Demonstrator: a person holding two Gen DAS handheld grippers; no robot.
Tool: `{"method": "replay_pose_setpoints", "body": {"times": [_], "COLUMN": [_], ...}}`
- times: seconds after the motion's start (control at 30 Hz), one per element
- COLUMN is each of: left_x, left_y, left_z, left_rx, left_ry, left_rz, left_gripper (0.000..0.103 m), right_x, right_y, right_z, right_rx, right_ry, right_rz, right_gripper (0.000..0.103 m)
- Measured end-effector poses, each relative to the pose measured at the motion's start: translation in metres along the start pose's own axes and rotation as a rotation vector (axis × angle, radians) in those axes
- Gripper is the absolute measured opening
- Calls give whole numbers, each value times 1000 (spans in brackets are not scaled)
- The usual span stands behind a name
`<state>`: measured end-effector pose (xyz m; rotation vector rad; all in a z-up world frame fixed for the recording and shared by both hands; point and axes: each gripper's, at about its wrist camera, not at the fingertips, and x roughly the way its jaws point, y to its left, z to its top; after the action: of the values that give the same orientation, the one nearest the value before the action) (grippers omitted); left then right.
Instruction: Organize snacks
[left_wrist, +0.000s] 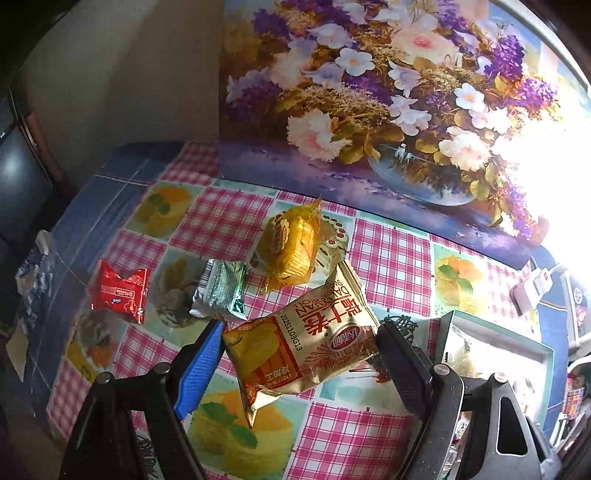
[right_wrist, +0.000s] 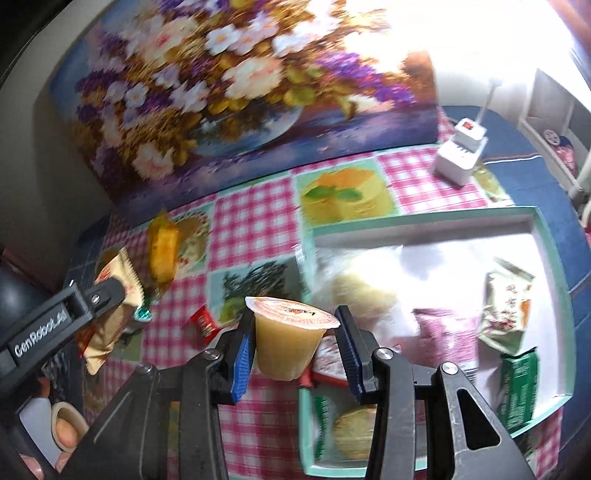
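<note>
left claw (left_wrist: 299, 343) gripping beige snack packet (left_wrist: 306, 347), right claw (right_wrist: 295, 343) clamping jelly cup (right_wrist: 290, 339)

R wrist view is motion-blurred: flower painting (right_wrist: 229, 96) smeared, print on snack packs in the tray (right_wrist: 421, 216) unreadable. Tray's near edge cut off by frame bottom & partly behind the right gripper (right_wrist: 295, 350). L view: window glare whites out the right side (tray (left_wrist: 495, 325) mostly lost). Tablecloth (left_wrist: 229, 221) edge runs into dark at left.
</note>
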<state>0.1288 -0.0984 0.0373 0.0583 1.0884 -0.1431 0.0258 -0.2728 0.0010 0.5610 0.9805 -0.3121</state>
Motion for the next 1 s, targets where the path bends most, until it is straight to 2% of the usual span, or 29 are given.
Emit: {"method": "replay_pose_setpoints", "body": {"times": [0.13,0.3,0.5,0.67,0.77,1.0], "left_x": [-6,-14,-17,-20,-21,-17], "left_y": [-13,-49,-108,-154,-179,-209], "left_z": [0,-4,-20,-41,-53,-65], "left_rx": [28,103,257,361,420,439], "left_ry": [-17,-37,-47,-43,-44,-40], "left_rz": [4,-18,-32,-82,-101,-142], "left_gripper": [85,85,85,85,86,86], "right_x": [-6,-10,-19,-26,-30,-36], "right_y": [-25,-60,-107,-136,-152,-180], "right_z": [8,14,17,17,16,10], "right_rx": [55,133,236,286,320,390], "right_ry": [-18,-25,-41,-55,-59,-68], "right_rz": [-39,-78,-147,-243,-269,-315], "right_gripper": [44,44,44,44,44,44]}}
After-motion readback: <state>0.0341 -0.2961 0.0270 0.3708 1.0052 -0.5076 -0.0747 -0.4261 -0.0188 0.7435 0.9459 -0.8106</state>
